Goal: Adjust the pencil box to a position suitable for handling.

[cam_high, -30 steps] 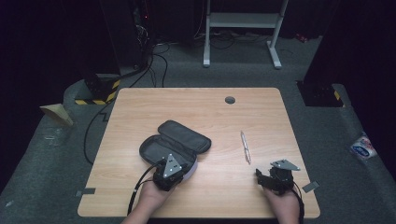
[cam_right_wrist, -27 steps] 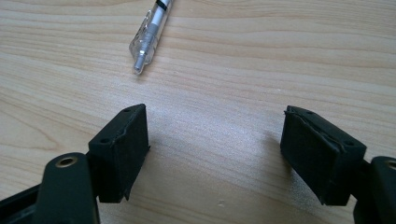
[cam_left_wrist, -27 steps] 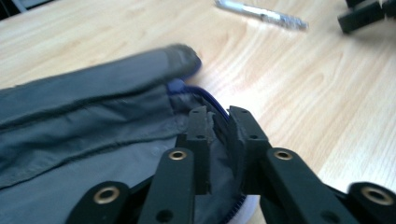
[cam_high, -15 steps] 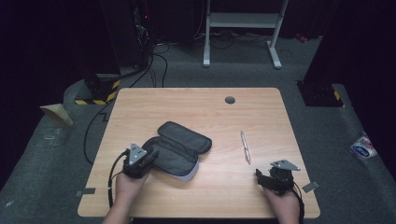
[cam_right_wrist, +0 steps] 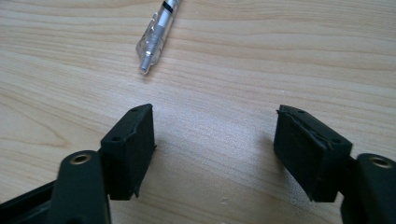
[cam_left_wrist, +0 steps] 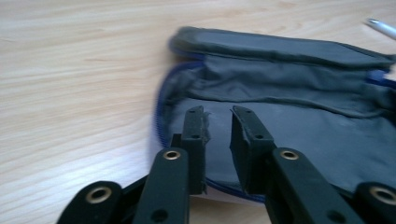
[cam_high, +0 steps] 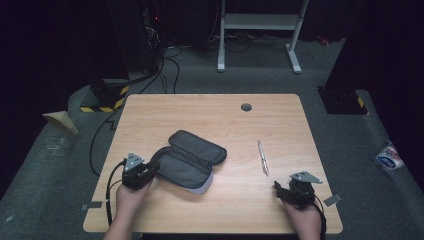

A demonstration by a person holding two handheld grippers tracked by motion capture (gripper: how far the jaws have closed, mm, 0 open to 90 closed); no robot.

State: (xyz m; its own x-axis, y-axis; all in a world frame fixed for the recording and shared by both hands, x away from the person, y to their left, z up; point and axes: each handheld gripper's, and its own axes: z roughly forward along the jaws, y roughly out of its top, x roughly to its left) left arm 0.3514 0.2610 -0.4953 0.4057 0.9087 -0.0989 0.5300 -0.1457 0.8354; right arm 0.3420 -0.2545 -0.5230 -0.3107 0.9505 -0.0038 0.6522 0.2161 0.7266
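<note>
Pencil case [cam_high: 192,160], unzipped, soft and light, likely best pinched at its near-left rim where left gripper [cam_left_wrist: 219,135] stands narrowly apart; right gripper [cam_right_wrist: 215,149] wide apart short of pen [cam_right_wrist: 159,35].

The right black plastic tongs [cam_right_wrist: 214,140] stand with their two jaws spread wide over the pale wood-grain table [cam_right_wrist: 280,56], bare wood showing in the gap between them. Beyond the left jaw lies a clear plastic pen with a silver tip [cam_right_wrist: 158,35] (a dark band crosses its barrel), tip pointing toward the tongs, apart from both jaws.
</note>
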